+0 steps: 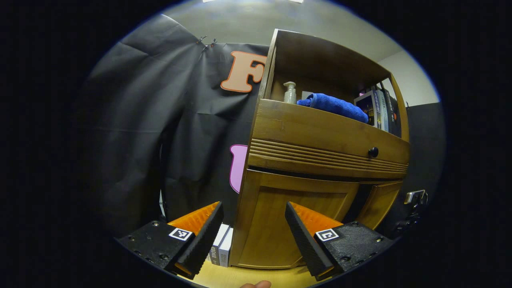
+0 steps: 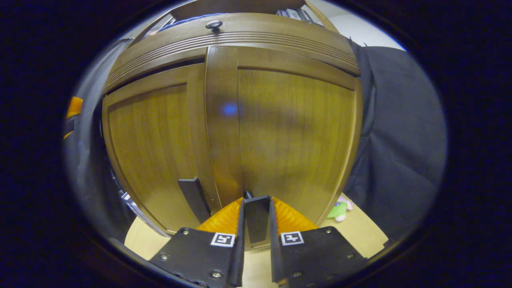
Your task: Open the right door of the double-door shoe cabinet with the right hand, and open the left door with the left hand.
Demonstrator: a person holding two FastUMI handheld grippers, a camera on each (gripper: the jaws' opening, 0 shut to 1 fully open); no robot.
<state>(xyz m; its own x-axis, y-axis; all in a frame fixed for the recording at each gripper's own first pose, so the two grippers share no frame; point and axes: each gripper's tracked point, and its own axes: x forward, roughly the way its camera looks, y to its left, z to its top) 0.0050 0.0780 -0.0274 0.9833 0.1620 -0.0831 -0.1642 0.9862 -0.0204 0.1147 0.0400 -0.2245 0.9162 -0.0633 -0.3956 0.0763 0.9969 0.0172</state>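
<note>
Right gripper [image 2: 256,218] is clamping the right door [image 2: 296,136] handle [image 2: 256,216], low on the cabinet [image 1: 328,136]; door looking barely swung, if at all. Left gripper [image 1: 252,228] is hanging spread wide before the left door [image 1: 288,224] (handle untouched), so that door remains.

The right door [image 2: 296,136] looks smeared with blur, its handle [image 2: 256,218] mostly hidden between the jaws. At the bottom edge, a fingertip [image 1: 256,284] is cut off.
</note>
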